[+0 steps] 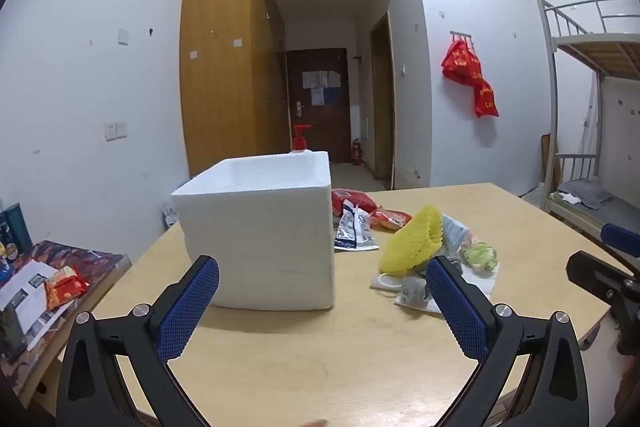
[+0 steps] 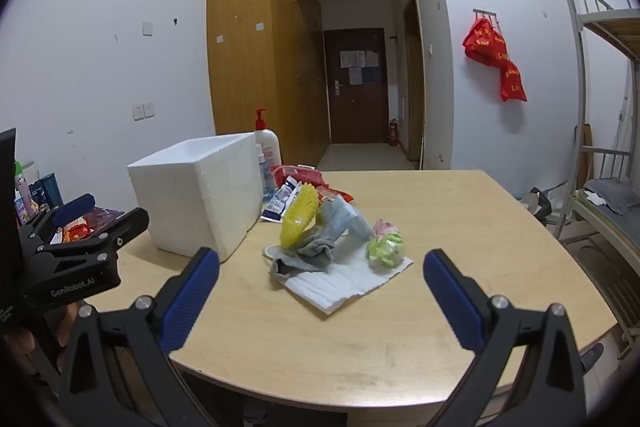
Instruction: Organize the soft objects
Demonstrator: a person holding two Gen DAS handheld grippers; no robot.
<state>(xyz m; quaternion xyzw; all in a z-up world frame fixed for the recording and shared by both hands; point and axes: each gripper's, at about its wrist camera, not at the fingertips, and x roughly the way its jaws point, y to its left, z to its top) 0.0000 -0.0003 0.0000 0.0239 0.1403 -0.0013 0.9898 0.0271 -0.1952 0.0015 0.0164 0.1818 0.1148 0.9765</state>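
- One pale wooden worktop [image 2: 460,227] lies ahead of you.
- One white foam box [image 2: 196,195], open-topped, stands on its left part.
- One heap of soft things sits just right of the box: one white cloth [image 2: 352,281] underneath, one grey sock [image 2: 316,251], one yellow foam net [image 2: 298,217], one green-and-pink bundle [image 2: 384,247].
- Behind it lie two red packets and one blue-and-white pouch [image 1: 354,229].
- Your left gripper [image 1: 322,281] tilts slightly down toward the box, jaws spread wide, holding nothing.
- Your right gripper [image 2: 320,273] tilts slightly down toward the heap, equally wide, empty.
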